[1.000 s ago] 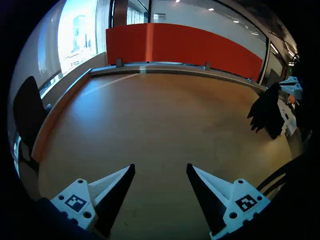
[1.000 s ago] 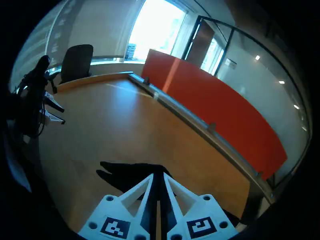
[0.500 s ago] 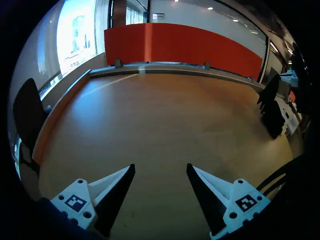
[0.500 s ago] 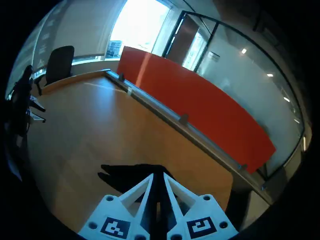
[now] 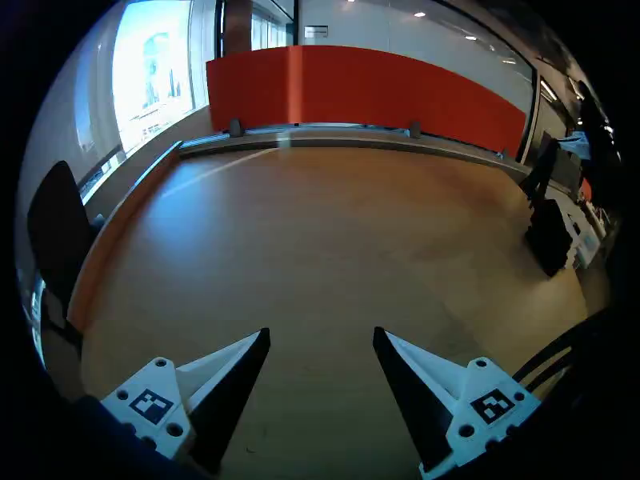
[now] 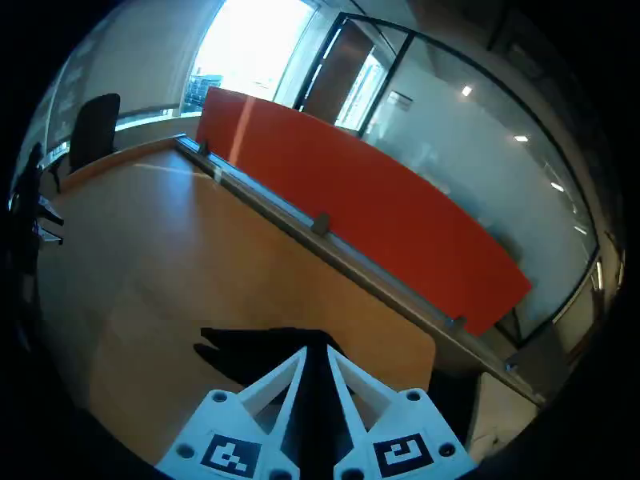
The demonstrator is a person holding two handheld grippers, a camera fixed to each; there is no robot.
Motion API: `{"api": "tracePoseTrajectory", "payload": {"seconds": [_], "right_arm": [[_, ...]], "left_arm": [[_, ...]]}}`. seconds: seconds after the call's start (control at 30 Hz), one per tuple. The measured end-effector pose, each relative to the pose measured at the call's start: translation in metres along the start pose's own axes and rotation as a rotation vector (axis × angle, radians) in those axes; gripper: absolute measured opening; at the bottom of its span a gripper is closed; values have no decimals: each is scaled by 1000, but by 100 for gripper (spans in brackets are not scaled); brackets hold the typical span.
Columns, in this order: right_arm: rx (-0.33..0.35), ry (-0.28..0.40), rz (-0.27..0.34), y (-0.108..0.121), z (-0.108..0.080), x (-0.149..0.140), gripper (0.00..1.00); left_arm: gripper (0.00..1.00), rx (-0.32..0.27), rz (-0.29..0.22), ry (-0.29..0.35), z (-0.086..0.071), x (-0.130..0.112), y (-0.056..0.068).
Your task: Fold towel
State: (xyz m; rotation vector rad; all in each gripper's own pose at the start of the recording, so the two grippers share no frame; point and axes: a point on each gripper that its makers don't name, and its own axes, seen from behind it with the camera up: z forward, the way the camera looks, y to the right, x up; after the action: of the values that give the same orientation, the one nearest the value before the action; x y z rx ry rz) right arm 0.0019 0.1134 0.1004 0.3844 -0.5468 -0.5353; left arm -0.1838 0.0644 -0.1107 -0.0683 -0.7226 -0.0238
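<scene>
Folding looks barely begun. The right gripper (image 6: 318, 352) has its fingers pinched together on the black towel (image 6: 240, 352), which it holds bunched over the table (image 6: 160, 256). The left gripper (image 5: 320, 332) hovers above the wood, fingers wide apart. Spreading and every fold seem left.

A divider panel (image 5: 360, 88) stands along the far edge of the table (image 5: 320, 240), and a chair (image 5: 56, 232) sits beyond its left side. The towel (image 6: 240, 352) is caught between the right gripper's (image 6: 318, 352) fingers, above the table's near part.
</scene>
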Motion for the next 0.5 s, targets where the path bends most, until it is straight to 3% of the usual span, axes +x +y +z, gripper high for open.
{"api": "tracePoseTrajectory", "payload": {"seconds": [0.2,0.5], "right_arm": [[-42,2,28,35,4,2,6],[-68,-19,63,70,10,-7,6]], "left_arm": [[95,1,7,-3,0,3,4],[95,5,14,-8,2,4,11]]}}
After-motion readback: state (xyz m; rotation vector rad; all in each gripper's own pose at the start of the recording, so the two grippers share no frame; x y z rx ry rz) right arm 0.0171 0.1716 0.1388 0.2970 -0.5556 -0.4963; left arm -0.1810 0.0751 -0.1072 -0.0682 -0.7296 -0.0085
